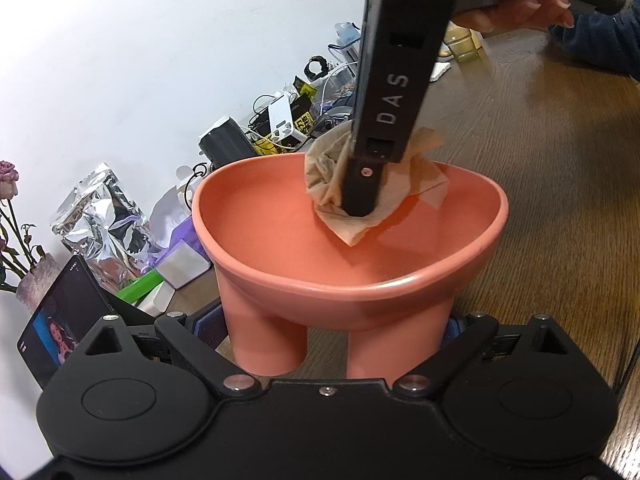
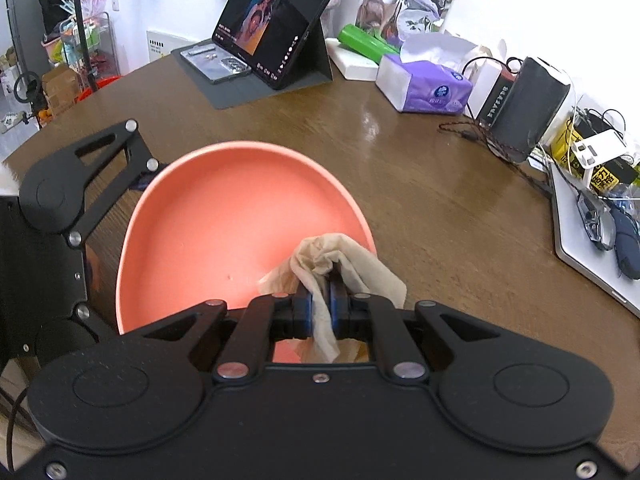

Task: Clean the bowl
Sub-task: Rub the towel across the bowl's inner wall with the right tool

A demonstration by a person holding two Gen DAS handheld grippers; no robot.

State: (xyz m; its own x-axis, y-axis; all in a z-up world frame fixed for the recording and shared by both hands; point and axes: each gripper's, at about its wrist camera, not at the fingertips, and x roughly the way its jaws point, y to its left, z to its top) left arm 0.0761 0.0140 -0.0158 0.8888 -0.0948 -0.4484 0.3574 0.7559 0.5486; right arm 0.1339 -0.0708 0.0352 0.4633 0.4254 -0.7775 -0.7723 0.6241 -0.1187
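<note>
The bowl [image 2: 224,216] stands on the table [image 2: 440,208], with the left gripper [image 1: 332,332] around its legs and the right gripper [image 2: 321,300] reaching into it from above, a crumpled paper towel [image 2: 340,260] clamped between its pads against the inner wall. In the right wrist view, a propped tablet [image 2: 272,28] stands behind the bowl, a tissue pack [image 2: 424,84] to the tablet's right, and a laptop [image 2: 580,240] at the table's right edge.

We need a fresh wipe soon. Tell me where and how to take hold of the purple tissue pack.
Grip the purple tissue pack across its short sides, the claw coming down from above. It lies flat on the table, white tissue standing out of its top; pinching that tuft would likely pull out only a sheet.
</note>
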